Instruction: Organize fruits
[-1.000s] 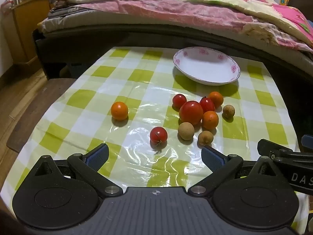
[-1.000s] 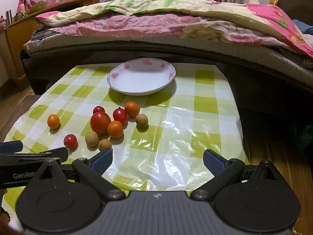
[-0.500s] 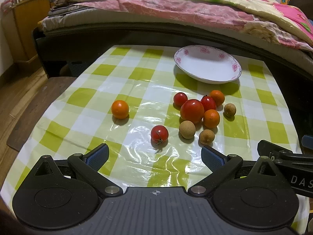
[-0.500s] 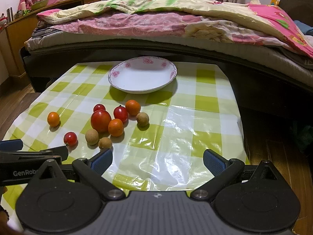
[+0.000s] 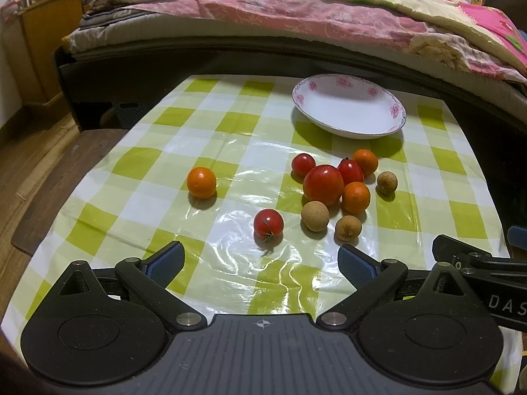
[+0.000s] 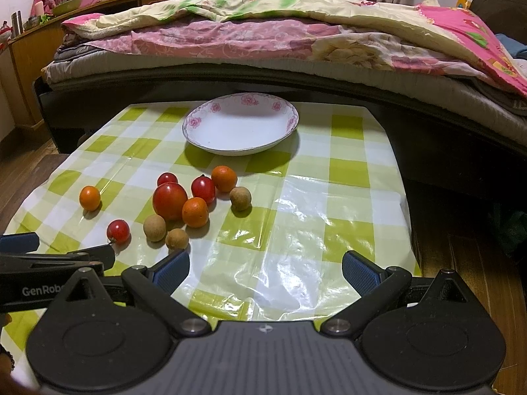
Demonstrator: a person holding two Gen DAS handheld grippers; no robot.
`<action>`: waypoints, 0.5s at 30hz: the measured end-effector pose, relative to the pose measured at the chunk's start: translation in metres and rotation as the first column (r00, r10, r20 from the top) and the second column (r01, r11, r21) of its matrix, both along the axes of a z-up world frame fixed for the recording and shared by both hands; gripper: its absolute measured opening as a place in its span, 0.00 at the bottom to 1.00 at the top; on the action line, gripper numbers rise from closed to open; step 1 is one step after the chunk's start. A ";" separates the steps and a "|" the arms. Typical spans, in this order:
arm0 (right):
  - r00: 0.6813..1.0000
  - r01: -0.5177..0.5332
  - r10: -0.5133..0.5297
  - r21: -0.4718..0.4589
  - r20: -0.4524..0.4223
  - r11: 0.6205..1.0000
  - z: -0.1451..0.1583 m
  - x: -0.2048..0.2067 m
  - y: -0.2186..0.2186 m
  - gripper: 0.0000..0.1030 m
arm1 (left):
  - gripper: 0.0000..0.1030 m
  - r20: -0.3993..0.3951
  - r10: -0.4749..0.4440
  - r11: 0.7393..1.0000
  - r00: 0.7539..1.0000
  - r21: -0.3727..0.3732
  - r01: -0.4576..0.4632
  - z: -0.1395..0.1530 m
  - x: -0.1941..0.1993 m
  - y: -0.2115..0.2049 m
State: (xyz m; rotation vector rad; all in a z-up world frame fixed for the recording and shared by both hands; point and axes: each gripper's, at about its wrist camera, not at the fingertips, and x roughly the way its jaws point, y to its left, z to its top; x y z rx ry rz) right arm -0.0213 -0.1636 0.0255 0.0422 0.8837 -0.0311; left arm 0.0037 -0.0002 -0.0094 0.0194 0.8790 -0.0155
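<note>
Looking from the left wrist, a green-checked tablecloth (image 5: 210, 138) fronts a quilt-heaped bed (image 5: 296, 16), the left gripper (image 5: 260, 261) gapes over it, "DAS" marks the neighbouring tool, while the right wrist view shows "GenRob" lettering, the right gripper (image 6: 265, 268) spread wide, fruits (image 6: 179, 202) clustered beside the bare floral plate (image 6: 240, 126).

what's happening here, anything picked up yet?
Nothing yet. A person holds both grippers at the near edge of the table, fingers open and empty: left gripper, right gripper. The floral plate at the far side has nothing in it. All the fruit sits loose on the checked cloth: a cluster around the big tomato, plus a small tomato and an orange off to the left.
</note>
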 end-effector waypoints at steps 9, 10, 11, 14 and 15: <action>1.000 0.000 0.000 0.000 -0.001 1.000 0.000 0.000 0.001 0.99 | 0.98 0.010 0.002 1.000 1.000 0.010 -0.002 0.000 -0.001 0.000; 1.000 0.000 0.000 0.000 -0.001 1.000 0.000 0.000 0.001 0.99 | 0.98 0.011 0.002 1.000 1.000 0.011 -0.002 0.001 -0.001 0.000; 1.000 -0.001 0.001 0.001 0.000 1.000 0.000 0.000 0.001 0.99 | 0.98 0.011 0.002 1.000 1.000 0.011 -0.002 0.001 -0.001 0.000; 1.000 0.000 0.000 0.000 0.000 1.000 -0.001 -0.001 0.001 0.99 | 0.98 0.014 0.002 1.000 1.000 0.014 -0.003 0.002 -0.001 -0.001; 1.000 -0.001 0.001 0.000 0.001 1.000 -0.001 -0.001 0.001 0.99 | 0.98 0.013 0.003 1.000 1.000 0.016 -0.003 0.002 -0.001 -0.001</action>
